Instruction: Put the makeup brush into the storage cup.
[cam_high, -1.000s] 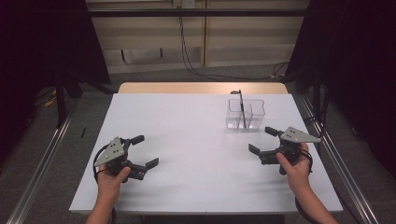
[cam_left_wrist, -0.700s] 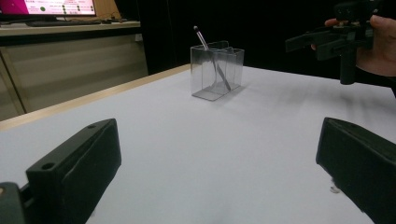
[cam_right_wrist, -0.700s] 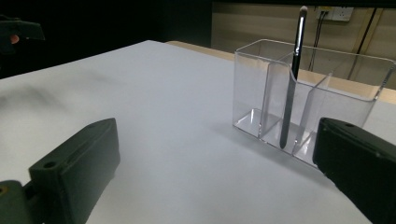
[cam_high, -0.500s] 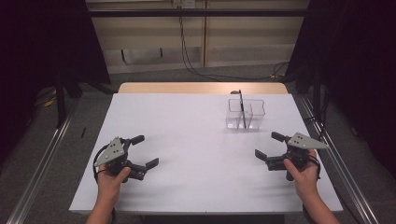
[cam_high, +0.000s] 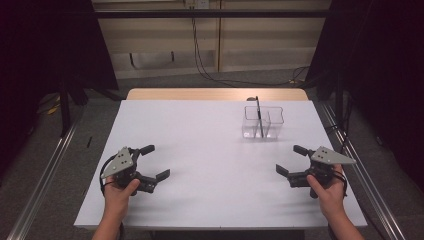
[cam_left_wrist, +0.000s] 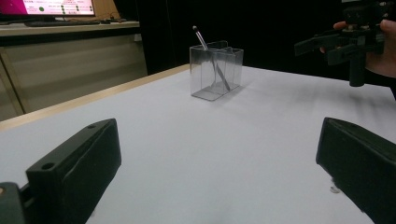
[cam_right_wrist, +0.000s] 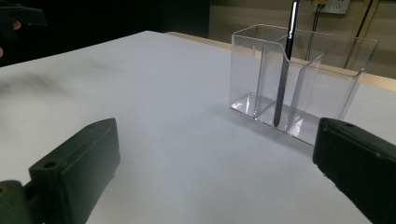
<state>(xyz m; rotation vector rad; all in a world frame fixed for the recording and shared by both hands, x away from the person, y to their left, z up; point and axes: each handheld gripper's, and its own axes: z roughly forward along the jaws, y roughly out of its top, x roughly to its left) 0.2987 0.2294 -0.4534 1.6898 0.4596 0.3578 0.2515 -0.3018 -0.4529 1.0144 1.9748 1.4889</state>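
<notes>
- Your right gripper (cam_high: 296, 163) has drawn back toward you and a little outward over the last second; it now sits near the right front of the desk (cam_high: 200, 150), well apart from the clear holder (cam_high: 263, 122).
- Your left gripper (cam_high: 152, 161) has stayed put near the left front edge, resting low over the bare top.
- The jaws of both grippers stand wide apart and hold nothing; in each gripper view the two black jaws frame only white desk surface.
- The dark pen (cam_high: 259, 116) stands tilted in the clear holder, far right part of the desk, leaning against an inner divider. In the right gripper view its tip rests on the holder's floor (cam_right_wrist: 279, 119).
- With the right hand pulled away and the pen seated, I judge the placing done and both hands back at a rest pose.
- If more work follows, the right gripper is the nearer one to the holder.
</notes>
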